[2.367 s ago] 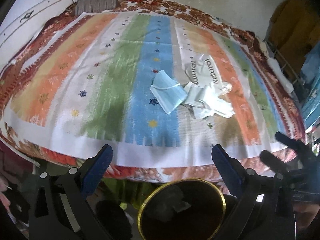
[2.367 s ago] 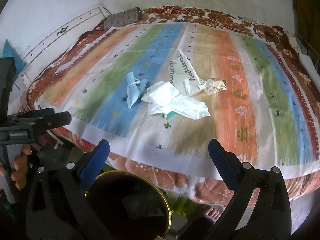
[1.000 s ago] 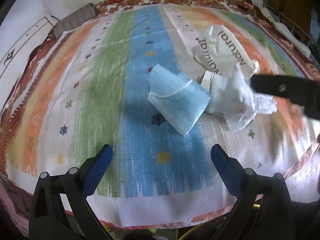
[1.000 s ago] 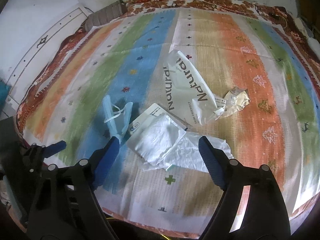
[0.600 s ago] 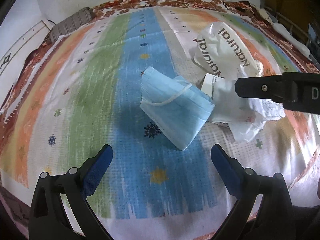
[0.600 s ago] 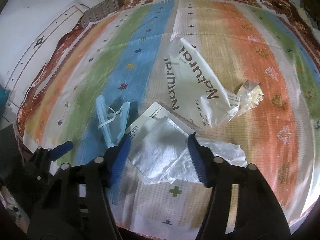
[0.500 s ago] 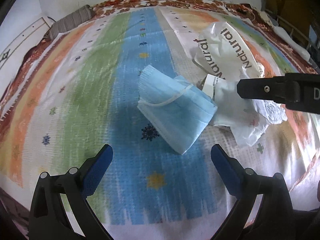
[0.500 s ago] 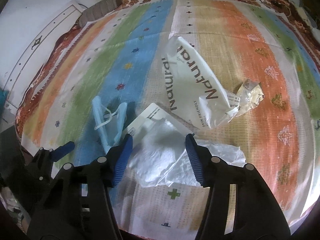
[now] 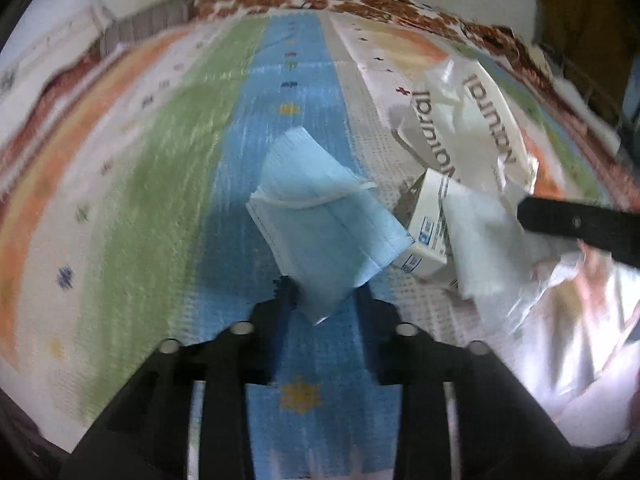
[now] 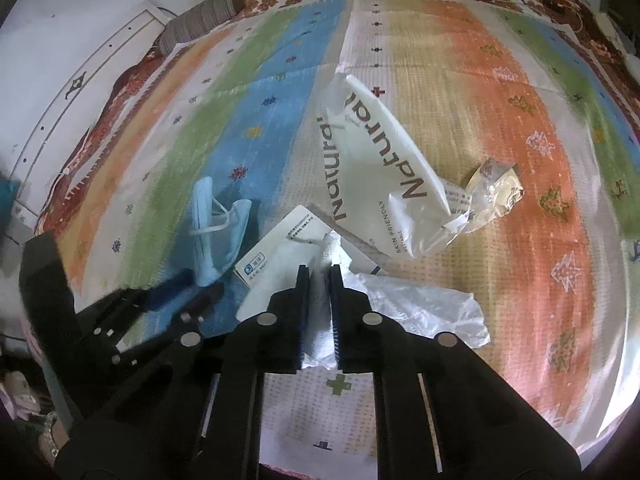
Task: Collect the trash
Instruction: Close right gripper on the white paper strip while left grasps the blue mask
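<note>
Trash lies on a striped bedspread (image 9: 160, 184). A blue face mask (image 9: 324, 228) sits on the blue stripe. My left gripper (image 9: 326, 296) is shut on the mask's near corner. It also shows in the right wrist view (image 10: 216, 216). My right gripper (image 10: 319, 280) is shut on a crumpled white tissue (image 10: 316, 332). The tissue lies over a small white carton (image 10: 276, 252) and beside a thin clear plastic sheet (image 10: 424, 304). A white "Natural" bag (image 10: 376, 176) lies beyond them.
A crumpled clear wrapper (image 10: 494, 190) lies right of the white bag on the orange stripe. A grey rolled bolster (image 10: 200, 20) sits at the far edge by the white wall. The bed's near edge runs just below both grippers.
Both grippers have moved in over the bed and closed. The left jaws went from wide open to shut on the mask. The right jaws narrowed and shut on the tissue.
</note>
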